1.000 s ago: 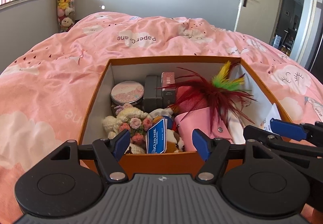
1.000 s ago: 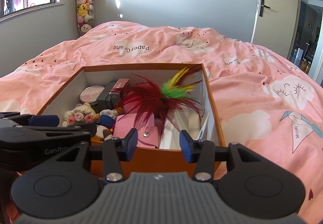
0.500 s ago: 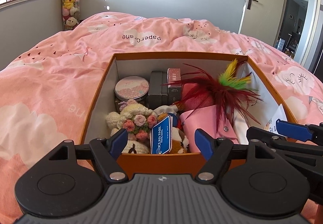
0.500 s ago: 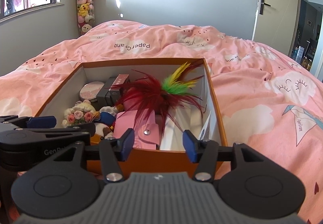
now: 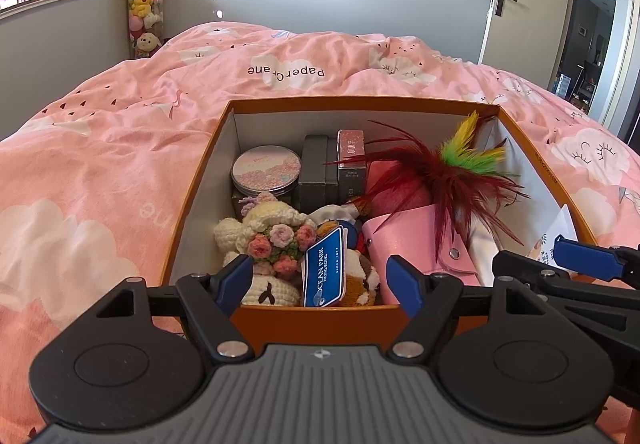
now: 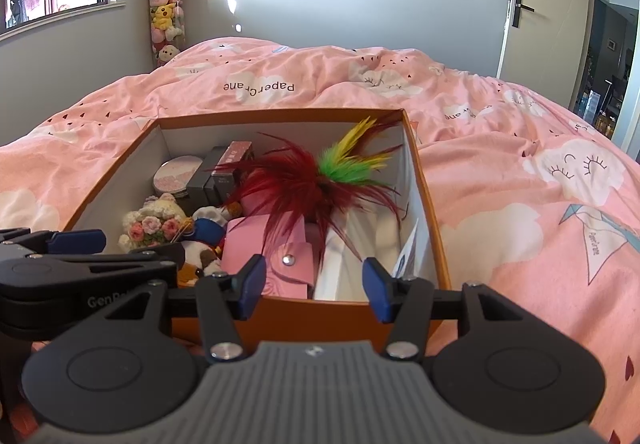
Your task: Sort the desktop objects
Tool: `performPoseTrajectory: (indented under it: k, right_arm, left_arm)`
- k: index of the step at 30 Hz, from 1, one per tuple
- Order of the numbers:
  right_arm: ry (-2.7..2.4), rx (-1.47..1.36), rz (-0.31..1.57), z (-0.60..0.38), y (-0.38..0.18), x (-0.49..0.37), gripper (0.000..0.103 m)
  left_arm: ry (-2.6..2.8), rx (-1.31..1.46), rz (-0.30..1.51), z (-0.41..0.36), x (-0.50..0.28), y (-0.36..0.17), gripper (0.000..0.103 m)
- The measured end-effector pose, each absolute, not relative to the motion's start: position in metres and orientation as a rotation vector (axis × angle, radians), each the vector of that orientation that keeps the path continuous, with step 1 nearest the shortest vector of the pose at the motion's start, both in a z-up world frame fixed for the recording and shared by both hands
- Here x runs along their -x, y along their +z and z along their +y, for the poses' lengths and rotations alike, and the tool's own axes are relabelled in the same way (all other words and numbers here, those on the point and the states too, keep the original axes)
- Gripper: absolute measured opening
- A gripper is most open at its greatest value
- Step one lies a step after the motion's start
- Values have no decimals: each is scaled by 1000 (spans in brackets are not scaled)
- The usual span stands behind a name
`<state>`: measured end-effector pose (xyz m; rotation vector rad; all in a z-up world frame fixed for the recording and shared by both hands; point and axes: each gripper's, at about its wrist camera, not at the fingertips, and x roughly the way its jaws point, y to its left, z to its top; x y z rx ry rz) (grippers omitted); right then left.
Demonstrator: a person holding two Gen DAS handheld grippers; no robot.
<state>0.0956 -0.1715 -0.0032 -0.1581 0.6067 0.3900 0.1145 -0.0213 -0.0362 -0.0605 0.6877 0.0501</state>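
Box (image 5: 312,318) lies lengthwise away from us on the bed (image 5: 100,172); our left gripper (image 5: 322,282) has just spread wide, right gripper (image 6: 314,286) part-open, both empty at its near edge.

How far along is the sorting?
Looks nearly done: the orange box on the bed already holds the round tin, crochet toy, pink pouch and feather toy. In hand: nothing; left gripper and right gripper are open. Nothing loose shows on the bedspread.
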Motion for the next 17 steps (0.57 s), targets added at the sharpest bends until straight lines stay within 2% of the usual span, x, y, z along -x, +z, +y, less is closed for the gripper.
performPoseTrajectory:
  k: [17]
  right_arm:
    - [390, 159, 606, -172, -3, -96, 56]
  left_arm:
    - [55, 63, 687, -22, -114, -36, 87]
